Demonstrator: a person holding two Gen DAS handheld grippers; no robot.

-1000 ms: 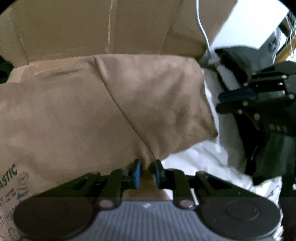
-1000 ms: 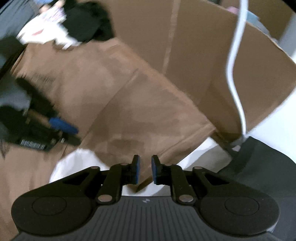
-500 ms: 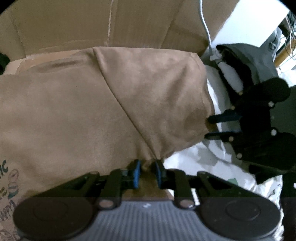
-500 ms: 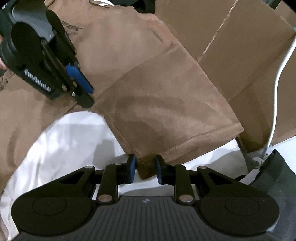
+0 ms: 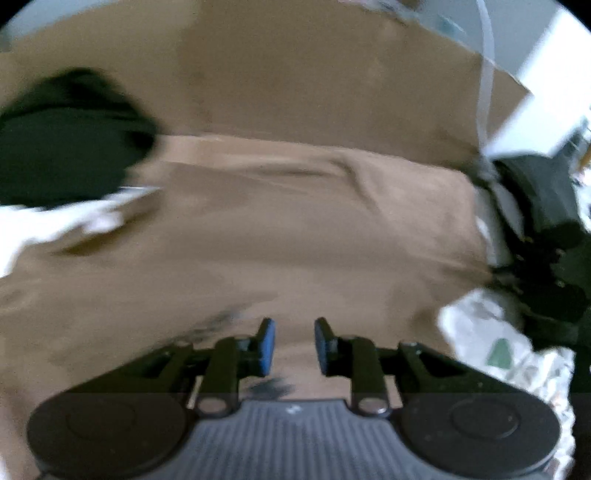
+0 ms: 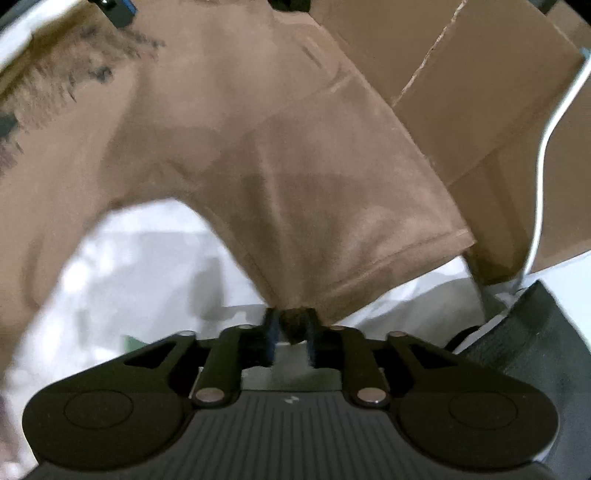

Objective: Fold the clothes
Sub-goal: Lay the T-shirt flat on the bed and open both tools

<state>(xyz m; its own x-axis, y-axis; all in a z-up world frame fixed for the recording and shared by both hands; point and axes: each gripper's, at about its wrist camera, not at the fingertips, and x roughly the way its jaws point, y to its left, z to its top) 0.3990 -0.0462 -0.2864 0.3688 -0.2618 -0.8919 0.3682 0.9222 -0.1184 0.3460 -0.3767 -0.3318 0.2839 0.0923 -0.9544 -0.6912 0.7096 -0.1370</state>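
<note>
A brown T-shirt (image 5: 295, 229) lies spread over white bedding, blurred in the left wrist view. My left gripper (image 5: 294, 347) hovers above its body, jaws opening, blue pads apart with only the shirt far below between them. In the right wrist view the shirt's sleeve (image 6: 332, 206) runs taut down to my right gripper (image 6: 291, 332). Its jaws are opening, and the sleeve's hem corner sits bunched between the pads, touching both. Dark print (image 6: 85, 62) shows on the shirt at upper left. The left gripper's blue tip (image 6: 118, 7) peeks in at the top edge.
Cardboard box walls (image 6: 480, 92) stand behind the shirt, with a white cable (image 6: 543, 155) hanging down them. White bedding (image 6: 140, 266) lies under the sleeve. A dark grey garment (image 6: 546, 339) sits at right, a black one (image 5: 62, 140) at left.
The left gripper has let go of the shirt, lifted and swung away to the left, jaws wider. The right gripper has stayed in place with the sleeve corner between its pads.
</note>
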